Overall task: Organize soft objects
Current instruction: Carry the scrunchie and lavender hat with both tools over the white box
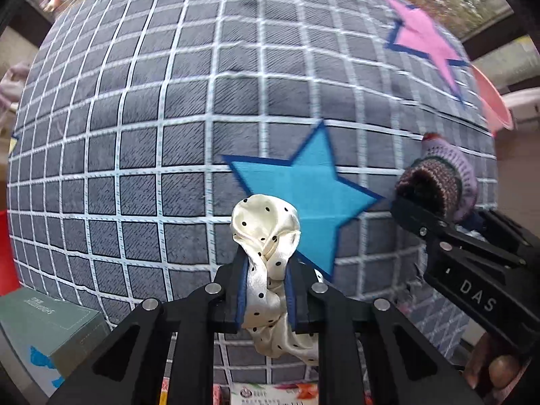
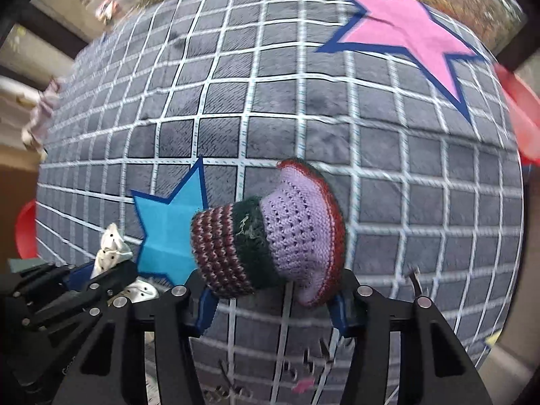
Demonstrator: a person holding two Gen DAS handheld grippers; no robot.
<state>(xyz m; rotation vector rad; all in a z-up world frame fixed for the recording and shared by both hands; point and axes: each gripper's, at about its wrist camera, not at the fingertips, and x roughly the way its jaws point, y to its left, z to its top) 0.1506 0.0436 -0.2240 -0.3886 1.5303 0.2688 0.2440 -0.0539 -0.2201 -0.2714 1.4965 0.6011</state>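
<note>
Cream satin dotted with black: one scrunchie [image 1: 266, 236] is pinched tight in the left tool [image 1: 266, 263], at 6 o'clock in the left wrist view. One crocheted hat [image 2: 270, 239], lilac with dark green and striped maroon bands, sits clamped between the pads of the right tool [image 2: 271, 300]. Beneath both lies one grey checked blanket [image 1: 168, 118] bearing two stars, one blue star [image 1: 303, 195] near centre and one pink star [image 2: 405, 33] at 1 o'clock. One green box [image 1: 44, 324] lies at 8 o'clock.
</note>
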